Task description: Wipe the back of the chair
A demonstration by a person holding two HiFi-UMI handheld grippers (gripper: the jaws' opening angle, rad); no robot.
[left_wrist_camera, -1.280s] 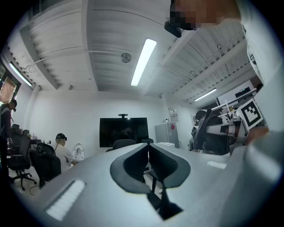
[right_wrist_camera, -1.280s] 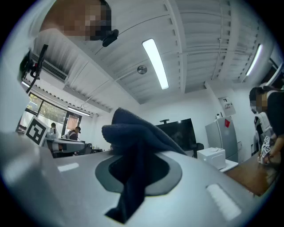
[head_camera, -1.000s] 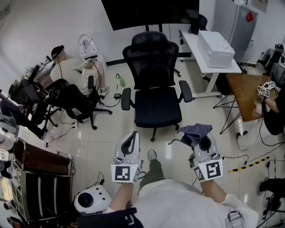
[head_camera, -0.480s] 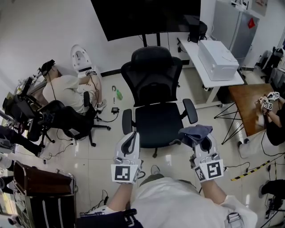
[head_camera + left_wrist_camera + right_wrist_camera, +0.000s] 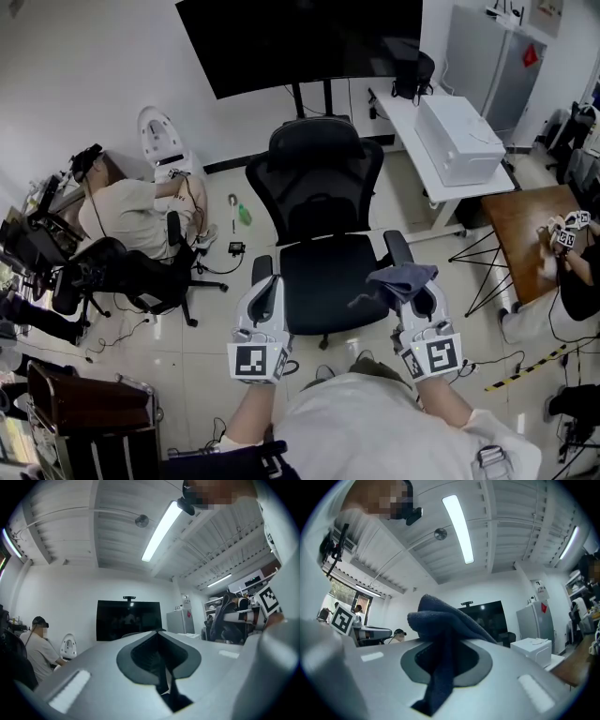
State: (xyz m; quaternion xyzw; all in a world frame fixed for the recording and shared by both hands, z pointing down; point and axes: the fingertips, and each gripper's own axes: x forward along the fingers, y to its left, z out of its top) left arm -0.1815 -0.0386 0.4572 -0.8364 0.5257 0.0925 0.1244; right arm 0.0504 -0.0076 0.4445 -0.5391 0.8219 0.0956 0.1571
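Observation:
A black mesh office chair (image 5: 323,202) stands ahead of me, its seat facing me and its backrest toward the black screen. My right gripper (image 5: 420,292) is shut on a dark blue cloth (image 5: 401,277), which bunches above the jaws (image 5: 445,634) and hangs just over the chair's right armrest. My left gripper (image 5: 266,293) is shut with nothing in it, near the left armrest. In the left gripper view the jaws meet in a thin line (image 5: 161,660).
A large black screen (image 5: 300,42) on a stand is behind the chair. A white desk with a white box (image 5: 455,117) stands at the right, a wooden table (image 5: 525,216) further right. A seated person (image 5: 127,211) and a second dark chair (image 5: 131,272) are at the left.
I have moved closer to the chair: both grippers now reach its armrests, with the cloth over the seat's right side. Both stay shut.

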